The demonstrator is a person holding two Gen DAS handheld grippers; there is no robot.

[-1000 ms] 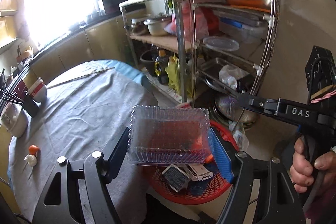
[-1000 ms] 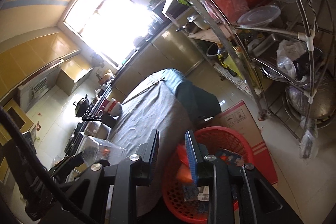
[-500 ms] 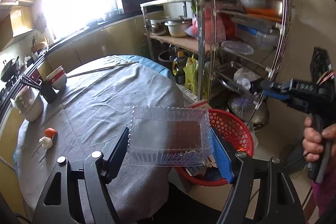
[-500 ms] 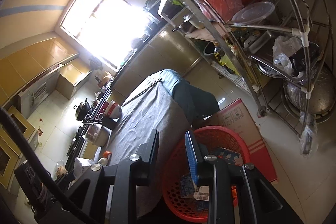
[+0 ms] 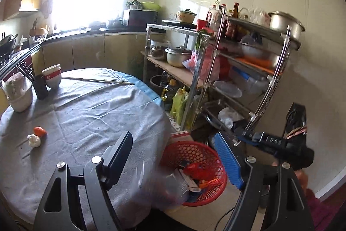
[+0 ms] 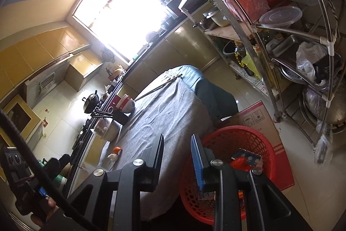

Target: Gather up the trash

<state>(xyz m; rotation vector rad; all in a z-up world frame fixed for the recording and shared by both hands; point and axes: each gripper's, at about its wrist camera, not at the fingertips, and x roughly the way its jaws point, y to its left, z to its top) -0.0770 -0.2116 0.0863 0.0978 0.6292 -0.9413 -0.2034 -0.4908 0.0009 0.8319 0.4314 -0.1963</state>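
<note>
Left wrist: red basket [image 5: 194, 149] sits just beside the table [image 5: 90, 114] edge.

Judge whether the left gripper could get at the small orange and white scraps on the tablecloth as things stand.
Probably yes. The left gripper is open and empty, and the scraps lie on bare grey tablecloth with nothing between them; bowls and chopstick holder stand farther back.

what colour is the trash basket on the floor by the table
Red, an open mesh plastic basket; clearest in the left wrist view.
</note>
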